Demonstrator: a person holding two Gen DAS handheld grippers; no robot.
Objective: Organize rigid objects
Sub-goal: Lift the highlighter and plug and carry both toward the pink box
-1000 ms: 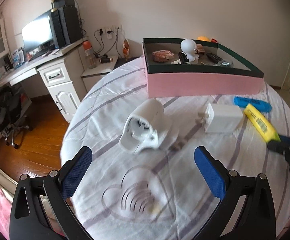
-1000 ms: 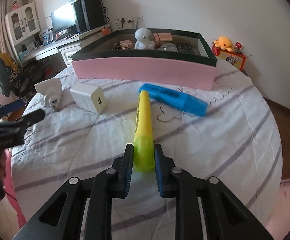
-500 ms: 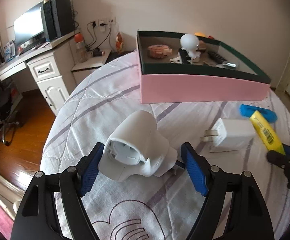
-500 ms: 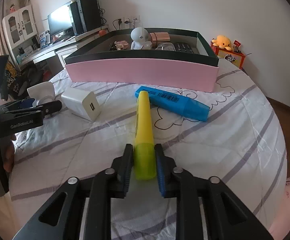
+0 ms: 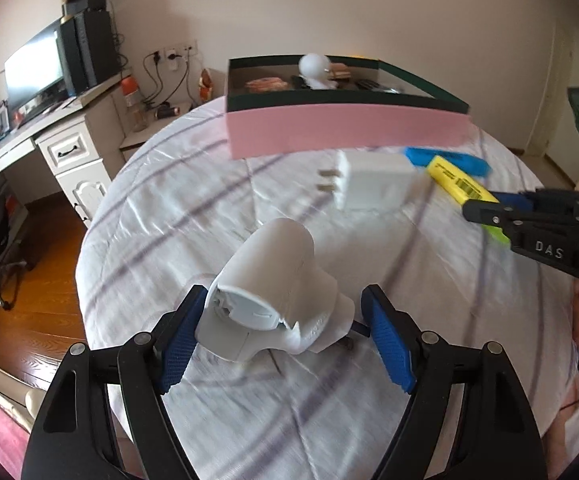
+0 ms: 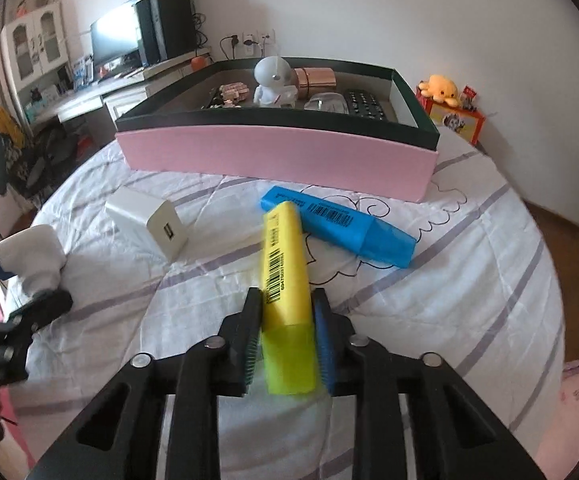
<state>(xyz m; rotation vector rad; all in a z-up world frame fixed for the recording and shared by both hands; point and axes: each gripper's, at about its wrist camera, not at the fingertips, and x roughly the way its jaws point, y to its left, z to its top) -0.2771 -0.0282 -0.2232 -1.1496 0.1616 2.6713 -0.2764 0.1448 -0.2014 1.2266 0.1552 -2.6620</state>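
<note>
Clearly, the left gripper (image 5: 283, 340), its fingers spread loosely around the lopsided white adapter (image 5: 273, 300), could drop it, whereas the right gripper (image 6: 285, 334), just narrowing, clamps the yellow highlighter (image 6: 285, 276).

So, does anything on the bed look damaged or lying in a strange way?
Yes. The white plastic housing between the left hand-held gripper's fingers lies tipped on its side, and its rim near the cap looks jagged, perhaps chipped.

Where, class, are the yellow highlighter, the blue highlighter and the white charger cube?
yellow highlighter (image 6: 283, 264): right wrist view, barcode on its barrel.
blue highlighter (image 6: 329, 218): right wrist view, mid-barrel.
white charger cube (image 6: 145, 216): right wrist view, top face.
</note>
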